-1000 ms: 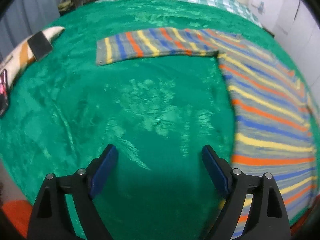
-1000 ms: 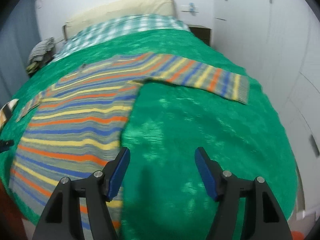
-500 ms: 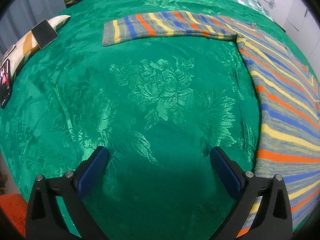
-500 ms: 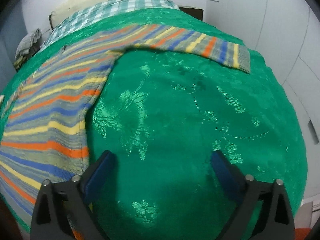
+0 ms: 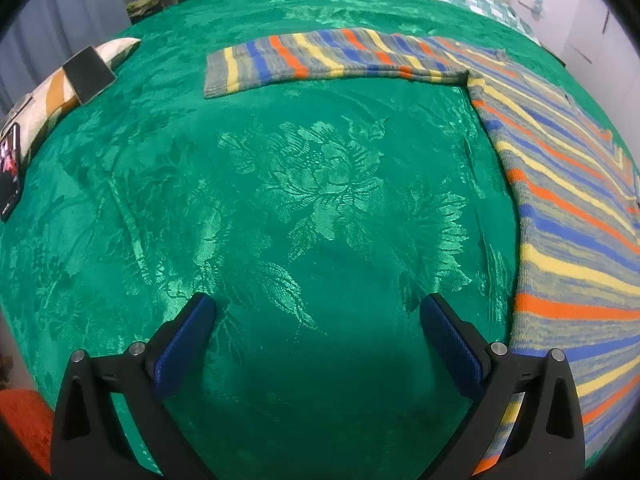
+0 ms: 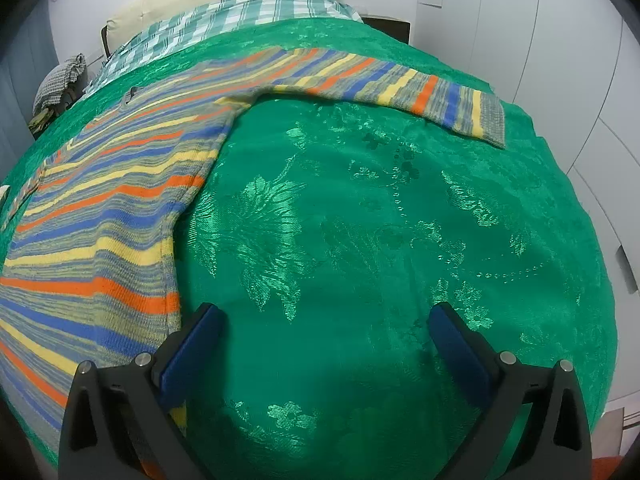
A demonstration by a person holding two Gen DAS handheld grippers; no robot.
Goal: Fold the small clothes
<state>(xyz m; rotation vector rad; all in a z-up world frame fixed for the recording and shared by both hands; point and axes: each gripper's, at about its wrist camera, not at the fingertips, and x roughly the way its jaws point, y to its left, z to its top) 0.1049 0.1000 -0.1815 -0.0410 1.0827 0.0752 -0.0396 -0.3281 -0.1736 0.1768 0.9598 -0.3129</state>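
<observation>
A knitted sweater striped in orange, blue, yellow and grey lies flat on the green bedspread (image 5: 320, 184). In the left wrist view its body (image 5: 568, 240) fills the right side and one sleeve (image 5: 320, 60) stretches leftward at the top. My left gripper (image 5: 318, 308) is open over bare bedspread, just left of the sweater's hem. In the right wrist view the body (image 6: 100, 220) lies at the left and the other sleeve (image 6: 400, 84) reaches right. My right gripper (image 6: 326, 314) is open, its left finger at the sweater's side edge, with nothing between the pads.
A phone (image 5: 10, 172) and a patterned cushion (image 5: 88, 72) with a dark card on it lie at the bed's left edge. A checked sheet (image 6: 240, 16), a cream headboard (image 6: 220, 0) and a heap of clothes (image 6: 60, 80) are at the far end. White cupboard doors (image 6: 560, 60) stand right of the bed.
Both grippers' jaws have spread wider. The right gripper has sunk closer to the bedspread beside the sweater; the left view has shifted only slightly.
</observation>
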